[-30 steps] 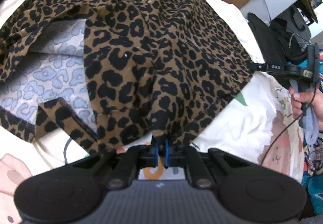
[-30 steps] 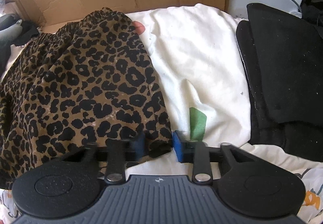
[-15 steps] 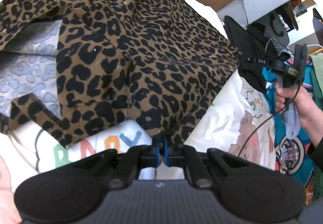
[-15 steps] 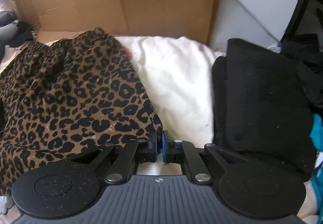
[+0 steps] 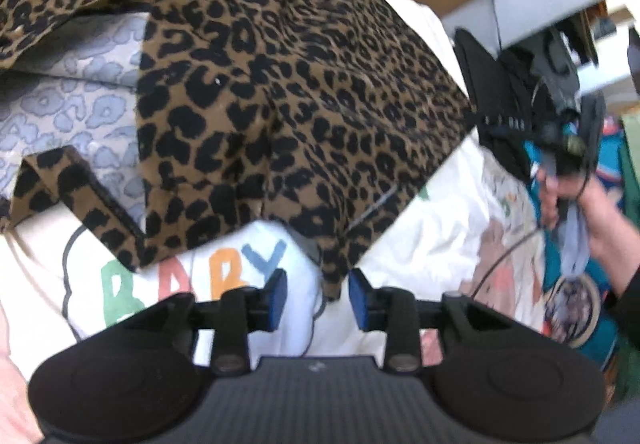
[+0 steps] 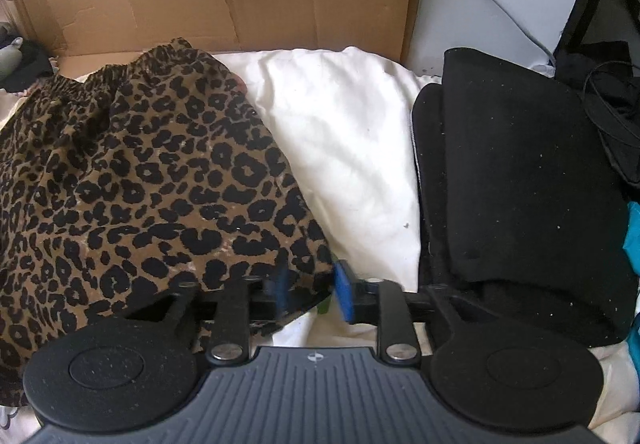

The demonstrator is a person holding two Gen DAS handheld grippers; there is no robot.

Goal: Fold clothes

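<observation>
- Left wrist view: left gripper (image 5: 318, 294) gaping open, hem corner of leopard-print garment (image 5: 280, 95) dangling between its blue pads, untouched.
- Spreading over white bedding (image 5: 432, 244), pale lining exposed at left.
- Seeming light, limp, slippery; best pinched at hem corners.
- Right wrist view: right gripper (image 6: 312, 290) open too, straddling the garment's other corner.
</observation>
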